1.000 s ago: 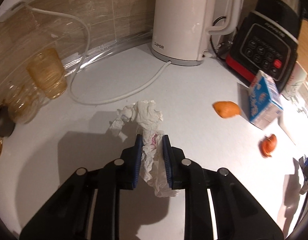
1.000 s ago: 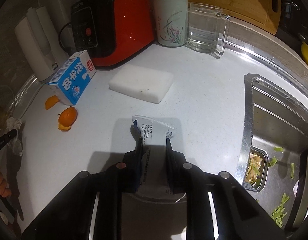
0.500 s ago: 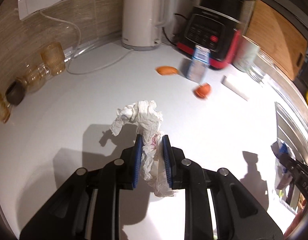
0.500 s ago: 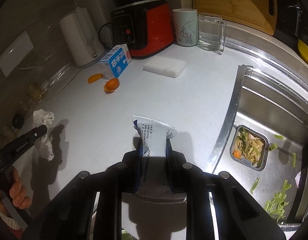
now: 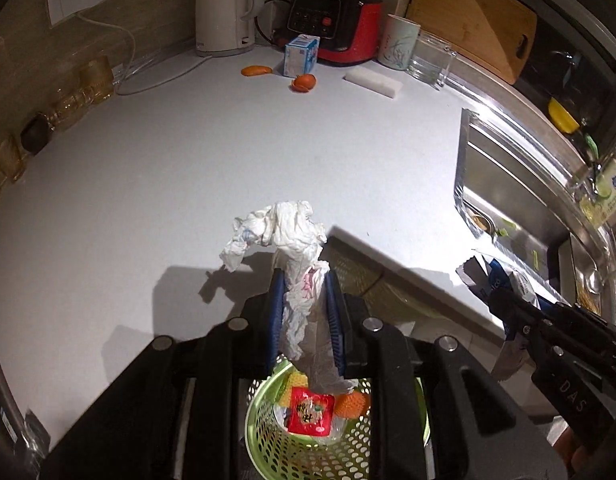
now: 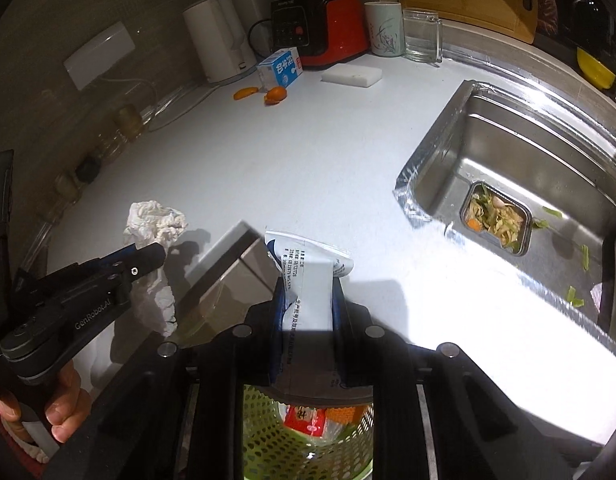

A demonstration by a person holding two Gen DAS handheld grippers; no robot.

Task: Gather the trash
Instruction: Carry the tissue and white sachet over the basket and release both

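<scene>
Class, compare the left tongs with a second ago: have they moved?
Yes. The left tongs, gripping the tissue, pulled back from the white kettle past the counter edge, above the green basket.

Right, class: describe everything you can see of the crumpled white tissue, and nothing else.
The crumpled white tissue looks like thin, soft paper, heavily creased, with faint pink and blue marks. The left gripper is shut on its middle, between blue pads. A bunched upper part stands above the fingers, with one corner drooping sideways; a twisted tail hangs below, over the green perforated basket. It is off the counter, and only the gripper touches it.
</scene>
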